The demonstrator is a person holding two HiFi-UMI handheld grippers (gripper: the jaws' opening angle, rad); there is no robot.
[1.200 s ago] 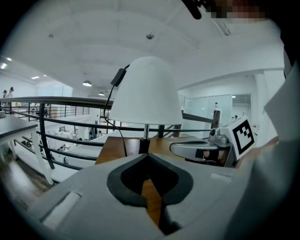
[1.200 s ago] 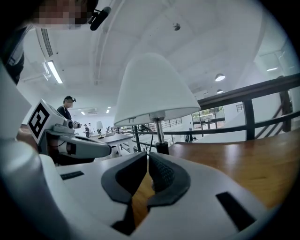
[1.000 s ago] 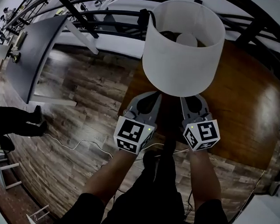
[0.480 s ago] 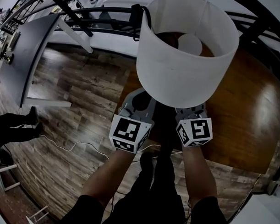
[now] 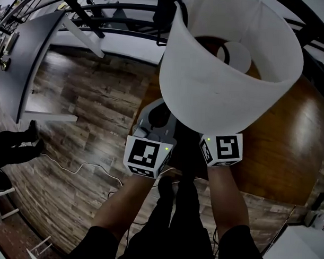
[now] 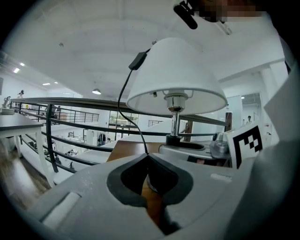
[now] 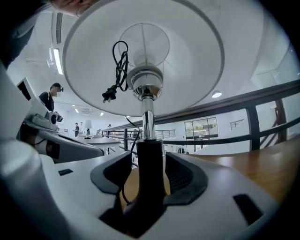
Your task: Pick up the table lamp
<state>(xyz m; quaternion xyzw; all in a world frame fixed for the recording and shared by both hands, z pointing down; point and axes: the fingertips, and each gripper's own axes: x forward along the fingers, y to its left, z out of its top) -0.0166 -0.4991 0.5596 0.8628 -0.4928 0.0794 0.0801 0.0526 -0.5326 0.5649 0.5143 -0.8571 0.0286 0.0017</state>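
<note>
The table lamp has a white shade (image 5: 228,65) that stands on a round wooden table (image 5: 294,136). In the right gripper view its chrome stem (image 7: 147,117) rises from a black lower stem (image 7: 150,164). My right gripper (image 7: 149,161) is open. Its jaws have just been opening, and the black stem stands between them with a gap at each pad. A coiled cord with its plug (image 7: 117,70) hangs under the shade. My left gripper (image 6: 148,157) is shut and empty, left of the lamp. Only both marker cubes (image 5: 145,156) (image 5: 222,149) show below the shade.
A black railing (image 5: 118,21) runs behind the table. A grey desk (image 5: 32,58) stands far left on the wood floor (image 5: 94,108), where a white cable (image 5: 81,168) lies. The person's legs (image 5: 174,222) are at the table's near edge.
Both grippers have slid further in under the shade, and the right one's fingers are now hidden by it. The shade fills more of the head view.
</note>
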